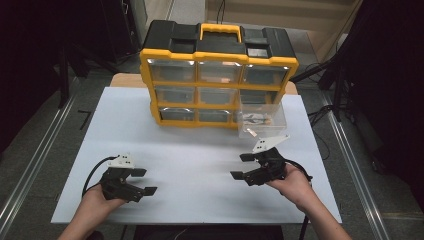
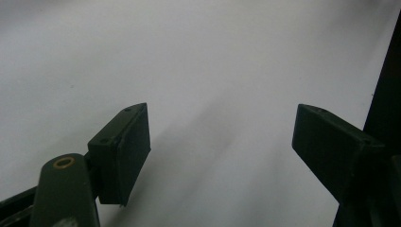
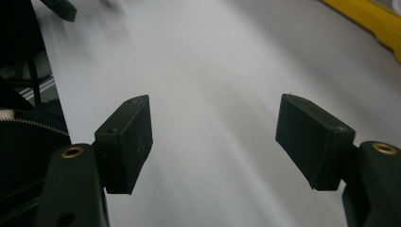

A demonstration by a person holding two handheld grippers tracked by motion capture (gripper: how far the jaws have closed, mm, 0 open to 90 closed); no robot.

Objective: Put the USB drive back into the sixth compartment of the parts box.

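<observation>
A yellow and black organiser (image 1: 218, 75) with clear drawers stands at the back of the white table (image 1: 195, 150). One clear drawer (image 1: 261, 120) is pulled out at its lower right, with small parts inside. My left gripper (image 1: 142, 181) rests low at the front left, open, nothing between its jaws; the left gripper view shows its fingers (image 2: 124, 151) wide apart over bare white board. My right gripper (image 1: 241, 166) is held at the front right, just in front of the pulled-out drawer, open and empty. Its fingers (image 3: 127, 142) spread over the white surface, the organiser's yellow edge (image 3: 373, 26) at the upper right.
The table's front edge runs just behind the person's hands. Dark stands and cables flank the table on both sides. In the right gripper view the other gripper's jaw tip (image 3: 61, 8) shows at the upper left.
</observation>
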